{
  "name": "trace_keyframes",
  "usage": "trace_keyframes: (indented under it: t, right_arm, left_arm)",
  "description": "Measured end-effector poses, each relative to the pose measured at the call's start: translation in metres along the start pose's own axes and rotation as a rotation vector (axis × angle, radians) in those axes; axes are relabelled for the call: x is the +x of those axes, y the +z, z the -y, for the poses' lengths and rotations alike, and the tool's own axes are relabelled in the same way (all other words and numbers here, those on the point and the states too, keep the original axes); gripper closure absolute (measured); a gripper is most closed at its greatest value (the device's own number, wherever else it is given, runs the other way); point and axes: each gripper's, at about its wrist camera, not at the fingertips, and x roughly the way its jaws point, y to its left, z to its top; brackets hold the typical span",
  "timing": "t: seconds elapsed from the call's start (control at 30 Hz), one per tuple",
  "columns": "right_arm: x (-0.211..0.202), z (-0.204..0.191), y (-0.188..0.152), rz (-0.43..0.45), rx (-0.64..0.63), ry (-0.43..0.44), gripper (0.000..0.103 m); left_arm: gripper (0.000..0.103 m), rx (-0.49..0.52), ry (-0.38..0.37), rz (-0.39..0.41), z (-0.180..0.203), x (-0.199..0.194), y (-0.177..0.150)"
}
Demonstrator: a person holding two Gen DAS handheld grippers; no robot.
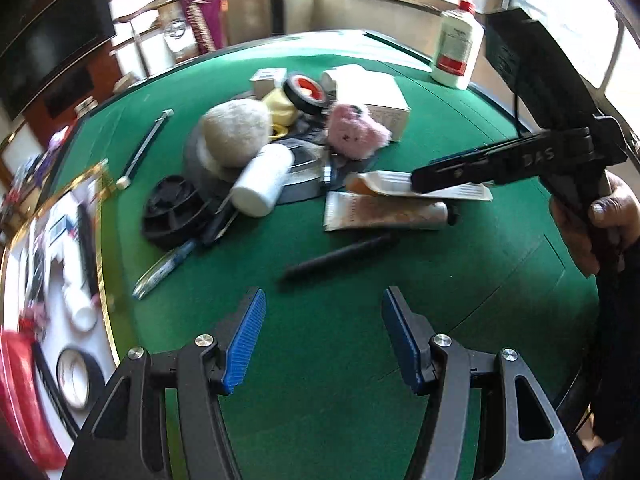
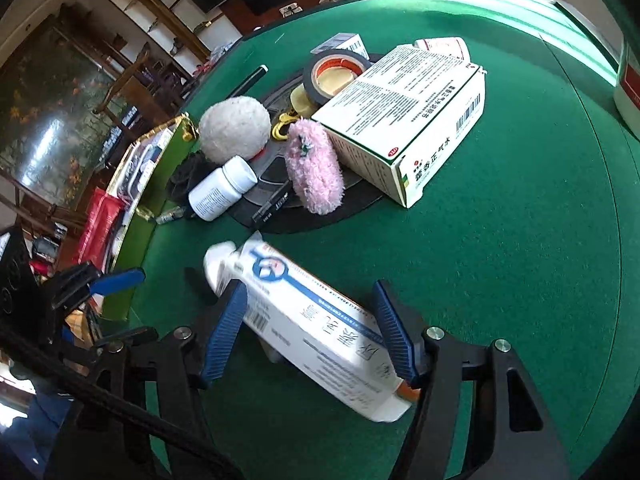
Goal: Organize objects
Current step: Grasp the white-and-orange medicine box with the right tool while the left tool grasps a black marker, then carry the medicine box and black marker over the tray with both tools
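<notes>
While spread apart over the green counter [image 1: 320,280], left claw [image 1: 323,336] empty, right claw [image 2: 310,334] parted around white carton [image 2: 312,328], pads at nine and three o'clock.

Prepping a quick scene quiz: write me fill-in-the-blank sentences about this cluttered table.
1. The table is covered in ___ felt.
2. The fluffy toy beside the large medicine box is ___.
3. The open left tongs have ___ between them.
4. The white carton lies between the ___ tongs.

Missing words: green; pink; nothing; right
</notes>
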Motion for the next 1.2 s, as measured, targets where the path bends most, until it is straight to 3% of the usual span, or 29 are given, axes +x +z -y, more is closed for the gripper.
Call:
trace_keyframes:
  t: [0.1, 0.3, 0.37, 0.4, 0.43, 0.47, 0.6, 0.7, 0.73, 0.77, 0.83, 0.93, 1.07, 1.13, 1.2]
  right_arm:
    - [0.000, -0.001, 0.001, 0.008, -0.001, 0.004, 0.039]
    - [-0.011, 0.012, -0.002, 0.045, 0.026, 0.028, 0.039]
    - [-0.017, 0.013, -0.001, 0.068, 0.031, 0.032, 0.039]
    - [-0.020, 0.015, 0.000, 0.081, 0.040, 0.037, 0.039]
    - [-0.023, 0.015, 0.000, 0.090, 0.044, 0.042, 0.039]
    - [-0.026, 0.016, 0.000, 0.103, 0.046, 0.043, 0.039]
    - [-0.028, 0.013, 0.001, 0.106, 0.022, 0.021, 0.039]
    - [-0.025, 0.006, 0.000, 0.099, -0.035, -0.042, 0.039]
    - [-0.022, 0.006, -0.001, 0.092, -0.047, -0.052, 0.040]
    - [-0.019, 0.005, -0.001, 0.082, -0.052, -0.057, 0.042]
    - [-0.010, 0.007, -0.001, 0.060, -0.055, -0.076, 0.053]
    - [-0.005, 0.014, -0.002, 0.061, -0.030, -0.072, 0.058]
    - [-0.015, 0.022, -0.002, 0.131, 0.049, -0.092, 0.072]
    - [-0.019, 0.017, -0.003, 0.150, 0.027, -0.154, 0.073]
    - [-0.018, 0.017, -0.004, 0.152, 0.024, -0.141, 0.073]
  left_arm:
    - [0.049, 0.079, -0.014, -0.030, 0.007, 0.014, 0.011]
    - [0.049, 0.222, 0.049, -0.082, 0.021, 0.043, 0.021]
    - [0.060, 0.237, 0.022, -0.075, 0.025, 0.044, 0.021]
    - [0.082, 0.234, -0.004, -0.078, 0.028, 0.043, 0.022]
    - [0.092, 0.235, -0.009, -0.076, 0.031, 0.042, 0.021]
    - [0.094, 0.239, 0.026, -0.078, 0.035, 0.043, 0.019]
    - [0.095, 0.168, 0.057, -0.075, 0.039, 0.036, 0.005]
    - [0.095, 0.073, 0.055, -0.077, 0.022, 0.032, -0.002]
    - [0.095, 0.048, 0.086, -0.074, 0.015, 0.031, -0.003]
    - [0.095, 0.029, 0.115, -0.067, 0.010, 0.031, -0.004]
    - [0.095, -0.001, 0.093, -0.062, 0.003, 0.032, -0.004]
    - [0.095, -0.001, 0.108, -0.052, 0.005, 0.033, -0.003]
    - [0.095, -0.002, 0.130, -0.048, 0.011, 0.033, -0.004]
    - [0.095, -0.004, 0.145, -0.046, 0.012, 0.034, -0.002]
    - [0.095, 0.010, 0.166, -0.042, 0.015, 0.034, -0.001]
